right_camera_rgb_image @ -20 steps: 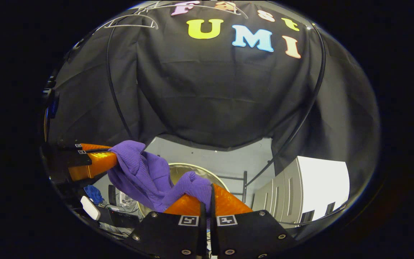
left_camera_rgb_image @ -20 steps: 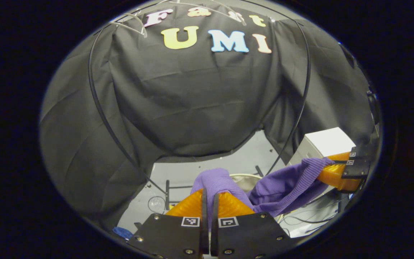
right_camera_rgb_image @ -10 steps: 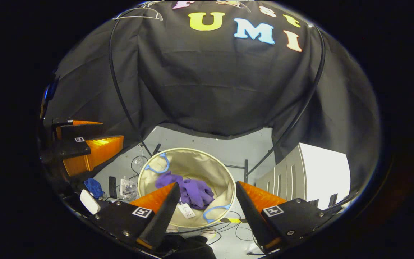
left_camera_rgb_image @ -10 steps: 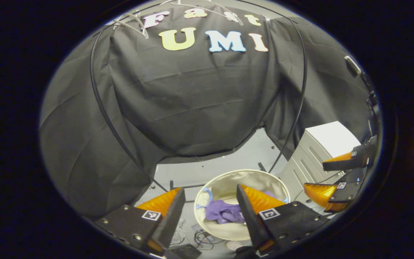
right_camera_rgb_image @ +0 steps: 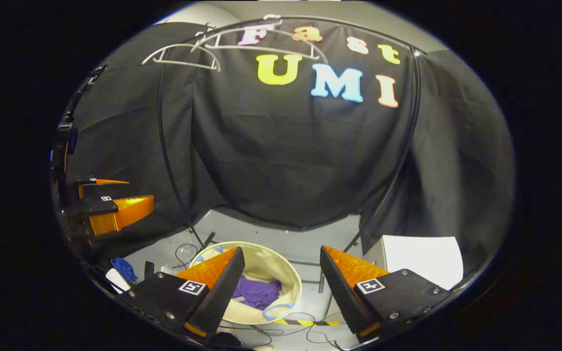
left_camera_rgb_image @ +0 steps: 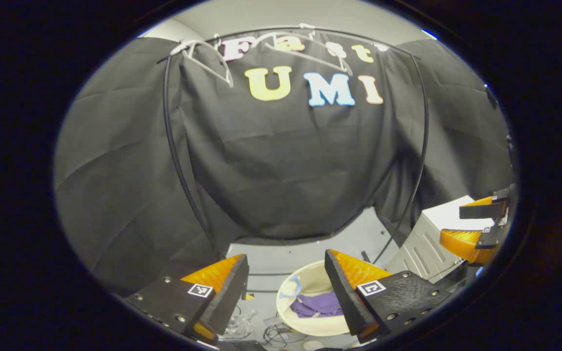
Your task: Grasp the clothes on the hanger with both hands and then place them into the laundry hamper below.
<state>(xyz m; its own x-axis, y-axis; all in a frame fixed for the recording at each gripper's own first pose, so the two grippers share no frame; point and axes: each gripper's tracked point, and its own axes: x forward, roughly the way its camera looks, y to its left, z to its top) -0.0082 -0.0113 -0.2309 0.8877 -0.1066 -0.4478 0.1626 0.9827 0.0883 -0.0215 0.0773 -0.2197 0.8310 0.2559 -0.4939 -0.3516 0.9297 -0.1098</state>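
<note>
We hold both grippers (left_camera_rgb_image: 286, 287) (right_camera_rgb_image: 281, 282) spread and empty; the purple garment (right_camera_rgb_image: 256, 294) lies in the hamper (right_camera_rgb_image: 288, 273), only its cables (right_camera_rgb_image: 310, 324) could snag us.

You can see the purple clothes (left_camera_rgb_image: 319, 305) lying crumpled at the bottom of the round, cream laundry hamper (right_camera_rgb_image: 281, 265), which stands open on the floor. Two bare hangers (right_camera_rgb_image: 183, 54) hang from the rail above, well apart from it.
</note>
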